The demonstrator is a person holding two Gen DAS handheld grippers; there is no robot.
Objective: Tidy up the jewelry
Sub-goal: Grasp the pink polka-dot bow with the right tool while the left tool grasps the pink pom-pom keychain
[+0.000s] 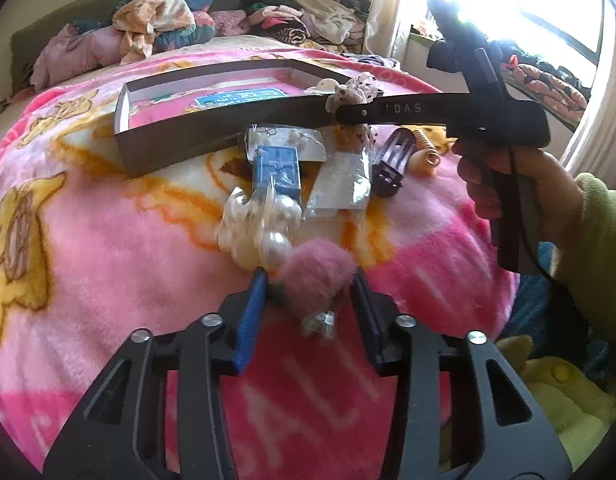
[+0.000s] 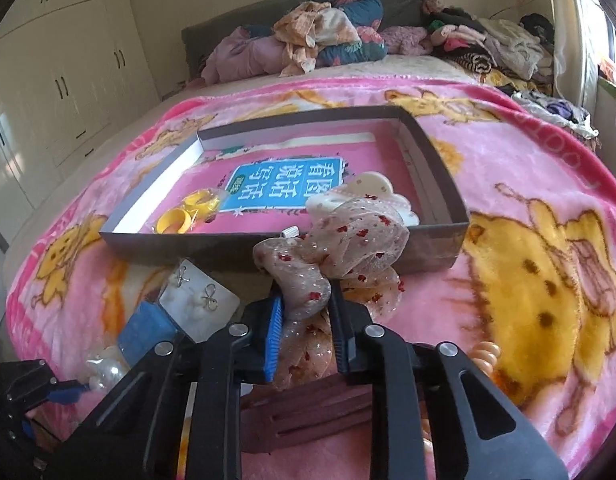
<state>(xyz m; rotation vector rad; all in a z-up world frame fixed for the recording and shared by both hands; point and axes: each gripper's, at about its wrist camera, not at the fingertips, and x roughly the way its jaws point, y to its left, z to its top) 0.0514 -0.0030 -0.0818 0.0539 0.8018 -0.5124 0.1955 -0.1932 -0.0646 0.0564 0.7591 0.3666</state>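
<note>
- You are risking the sheer scrunchie [image 2: 339, 248] catching on the near wall of the box [image 2: 439, 248]: its loose folds are hanging past the fingertips, right at that rim, and could drag or slip free as you are carrying it over.
- You are also risking the pink pompom [image 1: 311, 280] sliding out; it is soft and round, and a small metal piece is dangling under it, so a tilt could shake it loose onto the blanket [image 1: 108, 240].
- Your right hand-held gripper [image 2: 306, 320] is clamping the scrunchie, jaws narrowly apart with fabric bunched between them, hovering just in front of the box.
- Your left hand-held gripper [image 1: 308, 292] is standing wider, its pads pressing the pompom's sides, low over the bed.
- The box is already holding yellow rings [image 2: 188, 212] and a white claw clip [image 2: 367, 192].
- The pearl pieces [image 1: 260, 224], blue packet [image 1: 276, 172], earring card [image 2: 200, 296] and dark clip [image 1: 391, 164] are lying on the blanket in front of the box, outside it.
</note>
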